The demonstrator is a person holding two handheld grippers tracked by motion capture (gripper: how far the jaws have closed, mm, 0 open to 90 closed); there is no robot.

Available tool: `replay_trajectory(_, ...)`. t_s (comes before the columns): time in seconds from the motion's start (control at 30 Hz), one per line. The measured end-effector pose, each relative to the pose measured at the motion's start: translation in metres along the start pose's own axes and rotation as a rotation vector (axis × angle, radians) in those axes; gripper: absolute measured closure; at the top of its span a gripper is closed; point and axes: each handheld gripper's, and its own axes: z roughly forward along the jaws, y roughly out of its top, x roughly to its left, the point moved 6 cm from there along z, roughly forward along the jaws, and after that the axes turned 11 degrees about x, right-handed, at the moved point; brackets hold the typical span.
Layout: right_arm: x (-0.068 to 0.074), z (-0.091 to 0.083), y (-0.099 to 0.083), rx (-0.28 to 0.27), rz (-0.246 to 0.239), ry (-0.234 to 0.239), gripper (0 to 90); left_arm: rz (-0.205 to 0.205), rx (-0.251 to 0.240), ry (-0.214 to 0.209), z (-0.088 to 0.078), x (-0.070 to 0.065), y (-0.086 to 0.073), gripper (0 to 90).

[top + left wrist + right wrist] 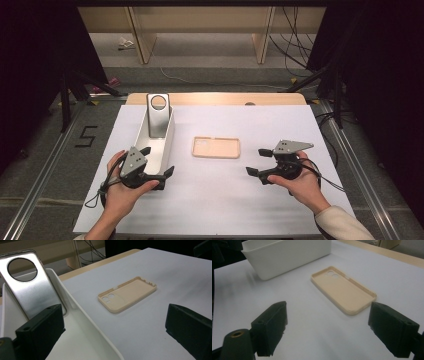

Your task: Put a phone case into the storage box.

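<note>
A: From above, where's the phone case [216, 147]?

B: Flat on the white sheet [225, 195], between the left gripper [159, 161] and right gripper [256, 161]. The tray [167, 142] sits just left of it.

A: The left gripper view?

B: Jaws spread wide, holding nothing; one hangs over the tray [82, 322], where a silver case [32, 290] leans.

A: And the right gripper view?

B: Wide apart too, empty, with the phone case [343, 290] just ahead.

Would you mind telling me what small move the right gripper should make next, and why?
Probably ease the right gripper forward toward the beige plastic phone case. Its jaws stand open and empty, and the case lies flat, hollow side up, just ahead, apart from the white rectangular bin.
</note>
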Motion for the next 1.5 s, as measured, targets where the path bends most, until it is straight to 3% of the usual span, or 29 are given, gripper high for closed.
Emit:
replay_trajectory(0.2, -0.004, 0.0, 0.002, -0.009, 0.011, -0.011, 17.1, 0.001, -0.001, -0.001, 0.001, 0.0, 0.001, 1.2)
replay_trajectory(0.3, -0.008, 0.003, 0.003, -0.011, 0.009, -0.027, 22.9, 0.01, 0.006, -0.001, 0.002, -0.001, 0.0, 1.3)
replay_trajectory(0.4, -0.014, 0.005, 0.006, 0.002, -0.003, -0.07, 35.5, 0.008, 0.006, 0.0, 0.003, -0.002, 0.001, 1.4)
replay_trajectory(0.5, -0.021, 0.01, 0.009, 0.028, 0.004, -0.096, 54.6, 0.007, 0.009, -0.002, 0.003, -0.002, -0.001, 1.6)
replay_trajectory(0.6, -0.026, 0.015, 0.012, 0.082, -0.004, -0.125, 75.2, 0.004, 0.006, 0.0, 0.003, -0.001, 0.0, 1.8)
replay_trajectory(0.7, -0.032, 0.023, 0.016, 0.13, -0.014, -0.166, 89.3, 0.001, 0.004, -0.002, 0.003, -0.002, 0.001, 1.8)
replay_trajectory(1.0, -0.045, 0.069, 0.032, 0.251, -0.034, -0.191, 90.0, 0.004, 0.007, -0.005, 0.004, -0.001, -0.001, 2.0)
replay_trajectory(1.17, -0.048, 0.093, 0.032, 0.317, -0.051, -0.205, 90.0, 0.005, 0.006, -0.006, 0.004, -0.001, -0.001, 2.0)
replay_trajectory(1.5, -0.046, 0.107, 0.026, 0.385, -0.074, -0.209, 90.0, 0.006, 0.01, -0.01, 0.005, -0.003, -0.001, 2.0)
